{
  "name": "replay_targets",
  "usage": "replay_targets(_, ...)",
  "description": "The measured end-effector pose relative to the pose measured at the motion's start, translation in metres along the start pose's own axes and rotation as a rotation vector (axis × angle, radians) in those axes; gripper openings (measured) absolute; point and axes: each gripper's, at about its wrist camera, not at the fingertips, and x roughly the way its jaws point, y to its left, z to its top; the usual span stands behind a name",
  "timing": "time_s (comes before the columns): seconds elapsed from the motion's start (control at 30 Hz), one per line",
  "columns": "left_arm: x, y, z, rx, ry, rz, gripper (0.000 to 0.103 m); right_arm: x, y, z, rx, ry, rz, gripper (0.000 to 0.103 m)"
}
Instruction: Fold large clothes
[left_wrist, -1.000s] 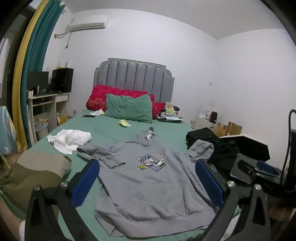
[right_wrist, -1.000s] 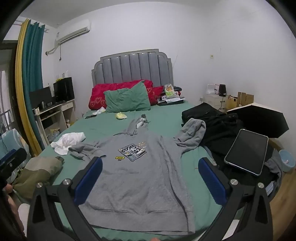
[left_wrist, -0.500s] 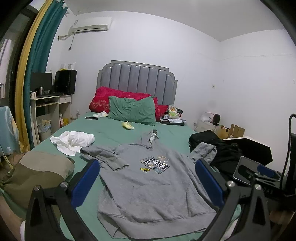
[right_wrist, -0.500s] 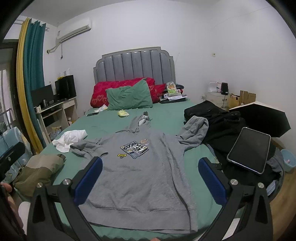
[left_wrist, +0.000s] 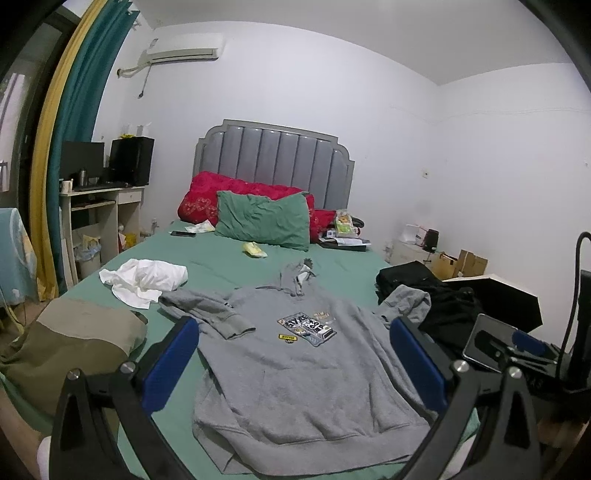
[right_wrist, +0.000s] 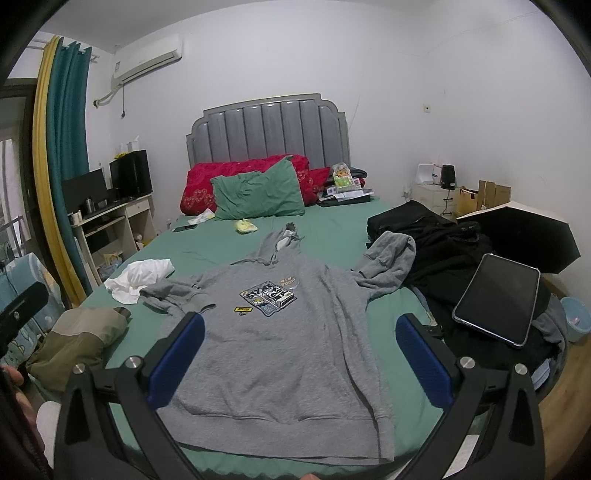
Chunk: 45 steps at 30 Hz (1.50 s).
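Left wrist view: the left gripper (left_wrist: 295, 360) hangs above the near end of the bed (left_wrist: 221, 266), jaws spread wide, gripping nothing. The grey hoodie (left_wrist: 295, 369) lies flat, face up, hood toward the far headboard (left_wrist: 273, 162).

Right wrist view: the right gripper (right_wrist: 300, 356) — likewise wide open and empty — is above the hoodie's hem. A tablet (right_wrist: 496, 299) rests on black clothes (right_wrist: 443, 243) at right.
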Motion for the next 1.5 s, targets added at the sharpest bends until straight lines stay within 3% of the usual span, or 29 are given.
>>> replay_targets(1.5, 0.016, 0.000, 0.000, -0.009, 0.033, -0.018, 0.103, 0.022, 0.003, -0.003, -0.012, 0.046, 0.002, 0.103)
